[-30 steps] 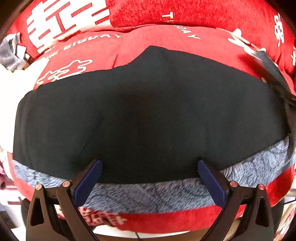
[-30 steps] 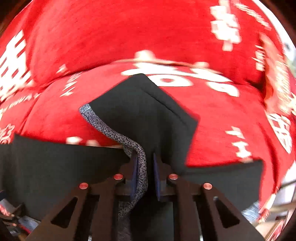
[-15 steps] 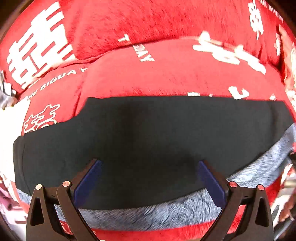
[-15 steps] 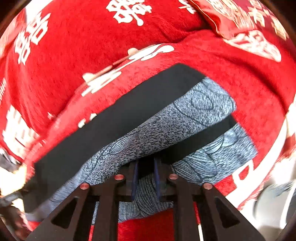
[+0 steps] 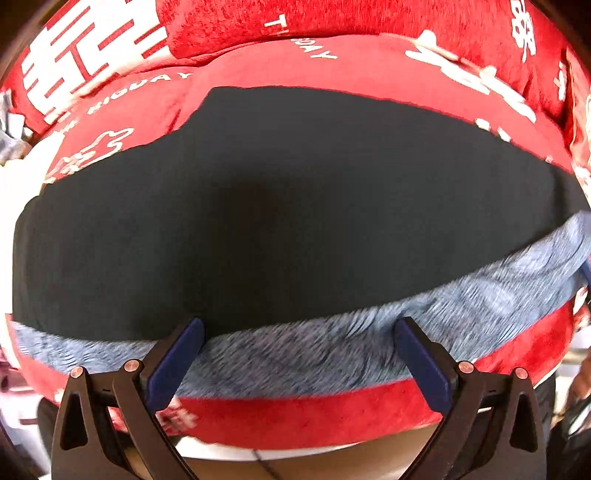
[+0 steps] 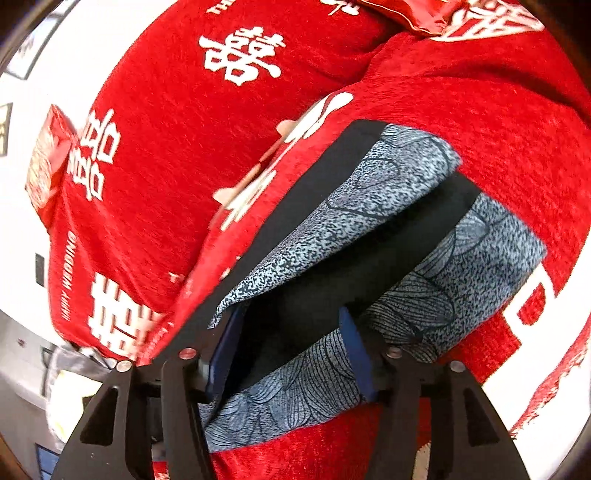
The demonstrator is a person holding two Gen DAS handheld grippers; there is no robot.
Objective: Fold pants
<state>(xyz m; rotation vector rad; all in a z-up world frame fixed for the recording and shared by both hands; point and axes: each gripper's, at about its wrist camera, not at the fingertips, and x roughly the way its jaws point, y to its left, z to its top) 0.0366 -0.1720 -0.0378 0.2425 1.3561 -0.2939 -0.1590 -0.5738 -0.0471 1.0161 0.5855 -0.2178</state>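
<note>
Black pants with a grey patterned band lie spread across a red sofa seat. My left gripper hovers over the band, pointing almost straight down, open and holding nothing. In the right wrist view the pants are folded over, with a grey patterned flap on top and a second grey band below it. My right gripper sits at the fold. Its jaws are opening, and black cloth lies loose between them without being pinched.
The red sofa backrest with white characters rises behind the pants. A red cushion leans at the left and another at the top right. The seat's front edge runs just below the left gripper. Clutter lies far left.
The right gripper, shut on a pant end, carried it across, laid it down folded, and its jaws have parted. The left gripper stayed open and shifted slightly sideways.
</note>
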